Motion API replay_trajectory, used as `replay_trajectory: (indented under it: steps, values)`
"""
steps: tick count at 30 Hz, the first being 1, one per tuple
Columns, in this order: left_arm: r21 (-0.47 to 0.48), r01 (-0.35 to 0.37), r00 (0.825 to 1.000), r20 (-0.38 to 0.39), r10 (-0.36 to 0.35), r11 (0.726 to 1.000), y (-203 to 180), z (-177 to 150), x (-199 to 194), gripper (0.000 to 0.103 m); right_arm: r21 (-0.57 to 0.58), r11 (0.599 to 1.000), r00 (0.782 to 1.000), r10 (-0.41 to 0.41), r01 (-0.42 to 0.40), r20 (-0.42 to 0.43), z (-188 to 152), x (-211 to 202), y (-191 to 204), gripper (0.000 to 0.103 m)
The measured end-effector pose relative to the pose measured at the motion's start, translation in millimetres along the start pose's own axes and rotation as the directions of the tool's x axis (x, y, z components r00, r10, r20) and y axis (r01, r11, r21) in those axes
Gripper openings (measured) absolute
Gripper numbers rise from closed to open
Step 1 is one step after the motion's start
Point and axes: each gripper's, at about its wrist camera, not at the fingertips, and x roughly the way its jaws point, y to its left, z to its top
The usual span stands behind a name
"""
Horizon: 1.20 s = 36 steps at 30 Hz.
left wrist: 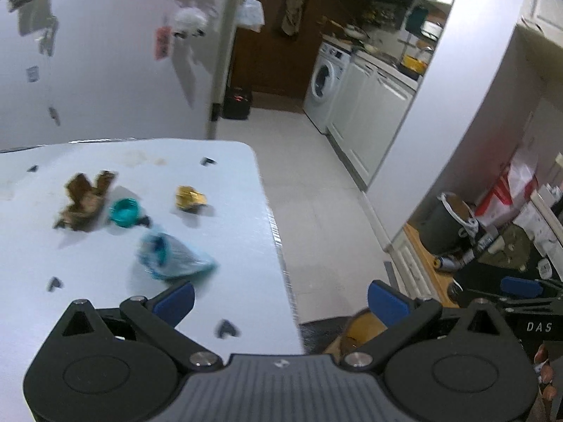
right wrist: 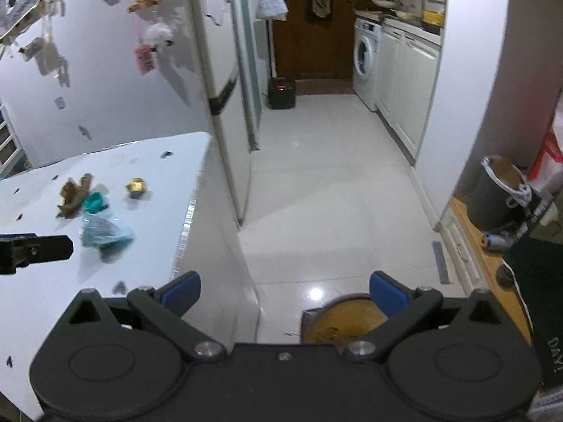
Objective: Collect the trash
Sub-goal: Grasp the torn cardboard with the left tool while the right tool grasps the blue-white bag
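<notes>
Four bits of trash lie together on the white table, well in from its right edge: a crumpled blue bag nearest the left gripper, a teal cup just behind it, a brown scrap touching the cup's left side, and a gold wrapper apart to the right. The right wrist view shows the same group farther off to its left: bag, cup, brown scrap and gold wrapper, all on the table. The left gripper hangs above the table's near right corner, its blue-padded fingers spread wide with nothing between them; the left finger is over the tabletop, the right one over the floor beside it. The right gripper is likewise wide apart and holds nothing, out past the table's corner and above the tiled floor. Below its right finger sits a bin with a yellowish lining; the left view shows part of it too. A second, dark bin stands farther right by the wall. Behind the table is a fridge hung with magnets, and a washer stands down the corridor.
</notes>
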Motion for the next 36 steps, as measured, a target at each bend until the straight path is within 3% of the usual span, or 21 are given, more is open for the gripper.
replay_trajectory:
  steps: [9, 21, 28, 36]
  values:
    - [-0.040, -0.056, 0.996, 0.063, 0.058, 0.998, 80.3, 8.5, -27.0, 0.103, -0.058, 0.996, 0.997, 0.067, -0.065, 0.031, 15.8, 10.0, 88.3, 0.103]
    - [-0.063, -0.100, 0.992, 0.074, 0.105, 0.993, 171.8, 21.7, -31.4, 0.103, -0.128, 0.983, 0.989, 0.136, -0.129, 0.052, 26.3, 34.3, 188.0, 0.103]
    - [-0.032, -0.104, 0.992, 0.072, 0.106, 0.994, 205.2, 37.1, -7.0, 0.103, -0.151, 0.977, 0.983, 0.162, -0.149, 0.083, 31.6, 49.2, 218.3, 0.103]
    - [0.087, -0.099, 0.994, 0.043, 0.096, 0.991, 240.2, 57.6, 54.2, 0.103, -0.148, 0.971, 0.980, 0.193, -0.186, 0.039, 41.9, 82.4, 240.6, 0.103]
